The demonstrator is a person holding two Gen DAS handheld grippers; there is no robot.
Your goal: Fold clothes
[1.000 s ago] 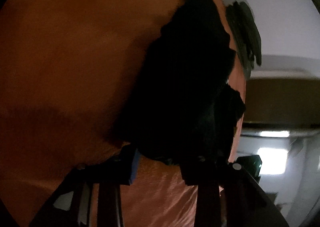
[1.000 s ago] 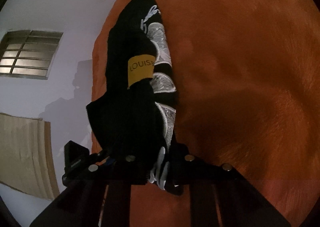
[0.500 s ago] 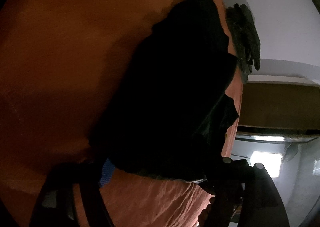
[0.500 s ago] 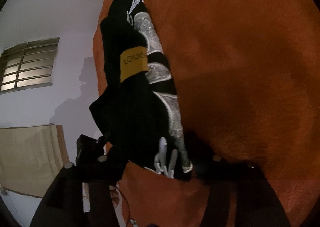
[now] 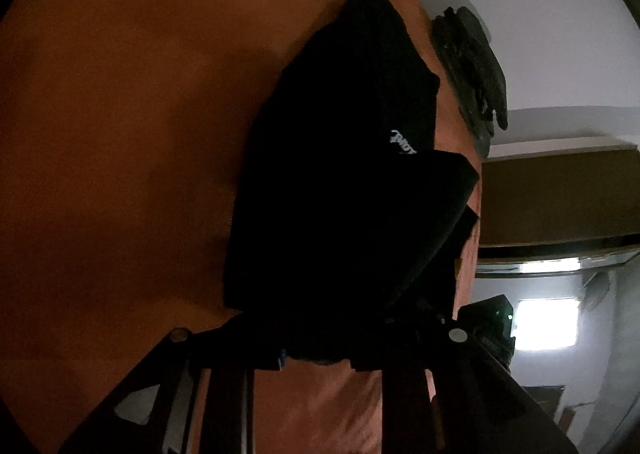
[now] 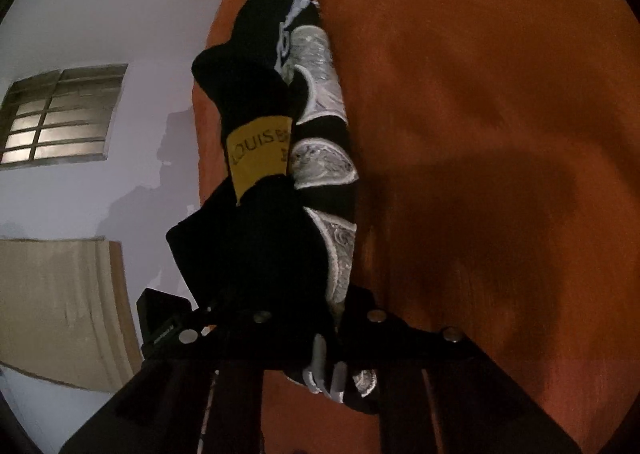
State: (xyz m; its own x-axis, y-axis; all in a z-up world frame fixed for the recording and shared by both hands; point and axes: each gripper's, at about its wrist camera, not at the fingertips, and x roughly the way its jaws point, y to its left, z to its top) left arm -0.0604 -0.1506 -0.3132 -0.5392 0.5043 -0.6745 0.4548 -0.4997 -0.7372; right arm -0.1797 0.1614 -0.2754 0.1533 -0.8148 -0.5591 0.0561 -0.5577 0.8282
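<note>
A black garment [image 5: 332, 194] with a white print lies bunched on the orange bed cover [image 5: 120, 134] and reaches away from me. My left gripper [image 5: 318, 354] is closing on its near edge, and fabric fills the gap between the fingers. In the right wrist view the same garment [image 6: 264, 254] shows a yellow label [image 6: 260, 152] and silver-white patterned patches. There my right gripper [image 6: 320, 334] is closing too, with a fold of printed cloth pinched between its fingers and hanging below them.
The orange cover [image 6: 480, 134] spreads wide to one side of the garment. A dark crumpled item [image 5: 472, 66] lies at the bed's far edge by a pale wall. A barred window [image 6: 60, 118] and a lit opening [image 5: 544, 326] lie beyond the bed.
Half a second ago both grippers stood wide apart around the garment's edge. Both have since closed onto the fabric again, and the garment has bunched up closer to the fingers.
</note>
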